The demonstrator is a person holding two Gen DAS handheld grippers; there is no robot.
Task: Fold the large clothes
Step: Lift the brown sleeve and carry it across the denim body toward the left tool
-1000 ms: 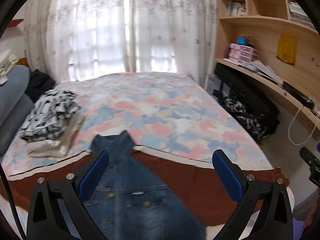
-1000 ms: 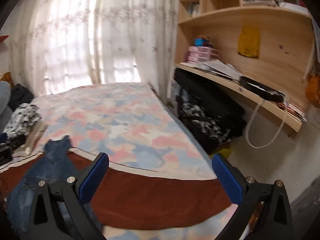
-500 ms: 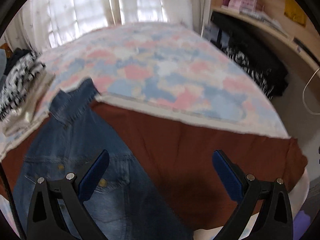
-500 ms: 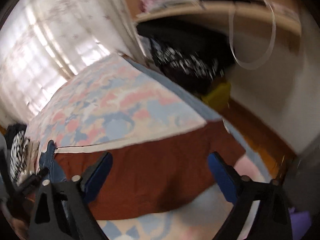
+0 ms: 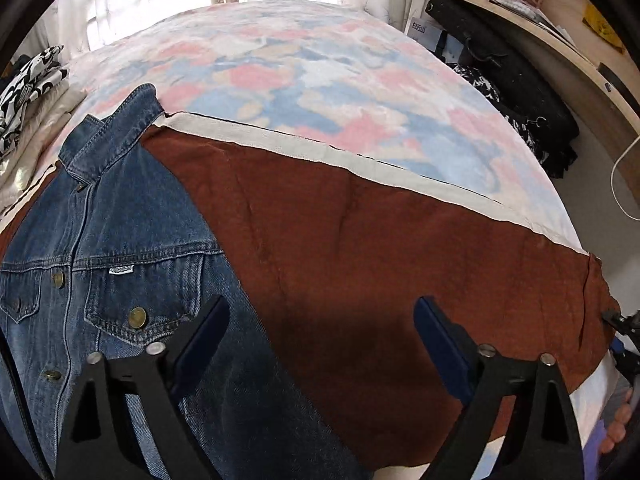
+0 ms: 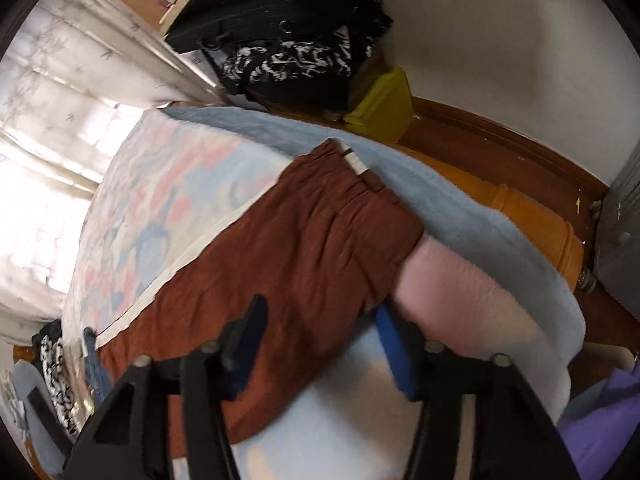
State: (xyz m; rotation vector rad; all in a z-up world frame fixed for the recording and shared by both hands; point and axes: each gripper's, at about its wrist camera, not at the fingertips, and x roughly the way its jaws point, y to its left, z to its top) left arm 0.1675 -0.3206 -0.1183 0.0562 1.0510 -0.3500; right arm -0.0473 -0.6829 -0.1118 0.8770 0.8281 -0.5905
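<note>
A large rust-brown garment (image 5: 400, 248) with a cream edge strip lies flat across the near part of the bed. A blue denim jacket (image 5: 108, 248) lies over its left end, collar pointing away. My left gripper (image 5: 320, 336) is open and empty, low over the brown cloth beside the jacket's right edge. In the right wrist view the brown garment (image 6: 288, 256) shows its gathered waistband end at the bed's right edge. My right gripper (image 6: 320, 340) is open and empty, just above the garment's near right corner.
The bed (image 5: 320, 64) has a pastel patchwork cover. Folded clothes (image 5: 28, 80) are stacked at its left side. Black bags (image 6: 288, 40) and a yellow box (image 6: 380, 104) lie on the floor under a wooden shelf (image 5: 540, 28) to the right.
Both grippers have tilted down and come closer to the bed. The left one now hangs low over the jacket and brown cloth. The right one swung to the garment's right end.
</note>
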